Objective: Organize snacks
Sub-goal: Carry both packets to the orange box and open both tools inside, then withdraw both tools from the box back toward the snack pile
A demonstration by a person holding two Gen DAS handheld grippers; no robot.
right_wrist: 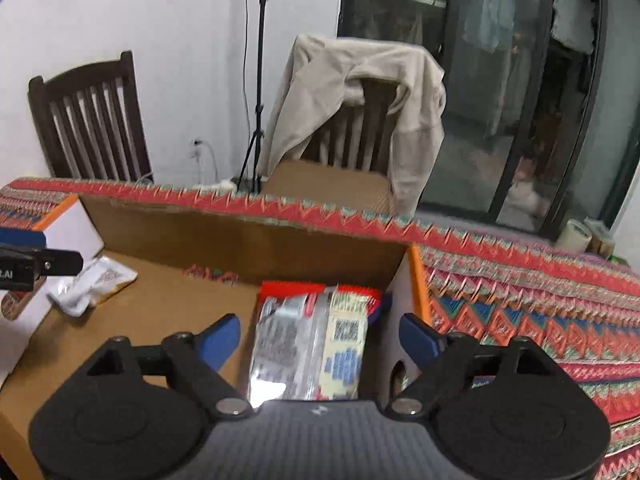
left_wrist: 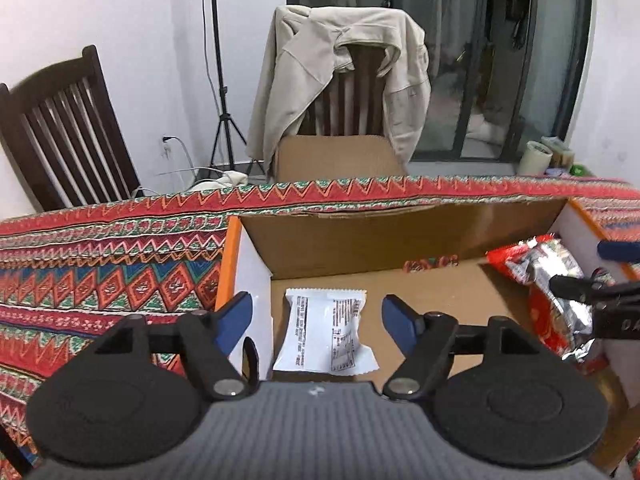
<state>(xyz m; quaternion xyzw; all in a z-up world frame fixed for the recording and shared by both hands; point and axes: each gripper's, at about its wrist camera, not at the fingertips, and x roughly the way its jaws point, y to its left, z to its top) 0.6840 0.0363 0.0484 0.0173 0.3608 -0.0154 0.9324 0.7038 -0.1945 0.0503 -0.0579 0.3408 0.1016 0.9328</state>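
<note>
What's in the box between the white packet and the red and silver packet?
Nothing but bare cardboard box floor lies between the white packet and the red and silver packet, shown in the left wrist view.

You have a patterned tablecloth covering the table. Behind it stand two dark wooden chairs: one bare, one draped with a beige jacket. A black tripod stands against the white wall.

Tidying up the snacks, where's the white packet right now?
In the left wrist view, the white packet lies flat on the cardboard box floor, by its left wall, between the left gripper's open jaws.
</note>
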